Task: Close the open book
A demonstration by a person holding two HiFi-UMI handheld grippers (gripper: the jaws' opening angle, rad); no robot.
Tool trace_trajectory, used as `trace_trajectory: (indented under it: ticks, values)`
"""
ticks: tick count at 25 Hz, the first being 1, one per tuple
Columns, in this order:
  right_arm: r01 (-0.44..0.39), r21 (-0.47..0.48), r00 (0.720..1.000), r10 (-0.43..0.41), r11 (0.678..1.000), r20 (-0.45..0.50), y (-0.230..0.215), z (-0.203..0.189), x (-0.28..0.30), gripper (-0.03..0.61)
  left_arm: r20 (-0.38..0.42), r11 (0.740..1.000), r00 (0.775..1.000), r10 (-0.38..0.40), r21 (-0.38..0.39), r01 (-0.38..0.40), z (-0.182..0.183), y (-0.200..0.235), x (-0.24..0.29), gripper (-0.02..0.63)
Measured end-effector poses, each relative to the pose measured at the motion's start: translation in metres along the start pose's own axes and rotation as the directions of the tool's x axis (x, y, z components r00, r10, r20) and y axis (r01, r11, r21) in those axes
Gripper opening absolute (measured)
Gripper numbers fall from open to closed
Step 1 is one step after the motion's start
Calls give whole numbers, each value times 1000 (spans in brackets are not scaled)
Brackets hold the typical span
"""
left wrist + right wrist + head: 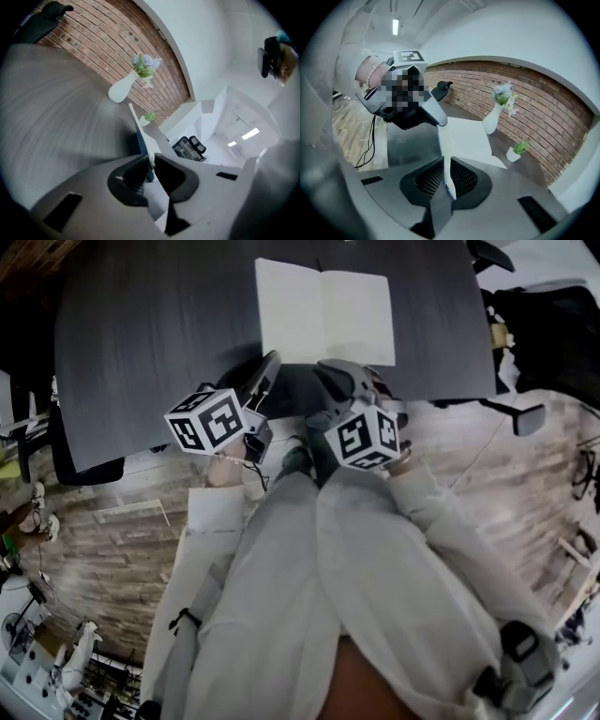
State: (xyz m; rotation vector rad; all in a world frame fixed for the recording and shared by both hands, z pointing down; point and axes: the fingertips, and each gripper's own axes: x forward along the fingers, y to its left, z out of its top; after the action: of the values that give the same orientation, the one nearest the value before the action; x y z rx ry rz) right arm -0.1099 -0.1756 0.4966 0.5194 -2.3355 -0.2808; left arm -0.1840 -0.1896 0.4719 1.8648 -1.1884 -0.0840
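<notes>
**Both tools pinch the book's near edge**

The open book (pixel 323 310) lies pages up at the near side of the dark tabletop (pixel 141 324). Your left tool (pixel 151 161) is clamped on the thin near edge by the left corner, taking blue cover and page together. Your right tool (pixel 444 166) nips the same edge closer to the spine. This two-point hold probably lets you lift that half and fold it over without sagging.
</notes>
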Motion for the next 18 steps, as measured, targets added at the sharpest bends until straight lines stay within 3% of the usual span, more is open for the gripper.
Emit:
trace_trajectory:
  ticks: [6, 11, 14, 18]
  values:
    - [28, 254, 995, -50, 967, 81, -15, 6, -32, 36, -38, 997, 999, -30, 74, 33, 4, -21, 3, 40]
    - [35, 491, 981, -123, 870, 148, -39, 2, -55, 9, -86, 989, 994, -68, 128, 79, 6, -39, 11, 40]
    - [34, 560, 977, -146, 828, 156, -55, -10, -66, 6, -105, 985, 990, -93, 136, 107, 6, -51, 18, 39]
    - [58, 597, 973, -180, 800, 146, -75, -25, -73, 6, -126, 980, 982, -140, 122, 156, 3, -69, 35, 40]
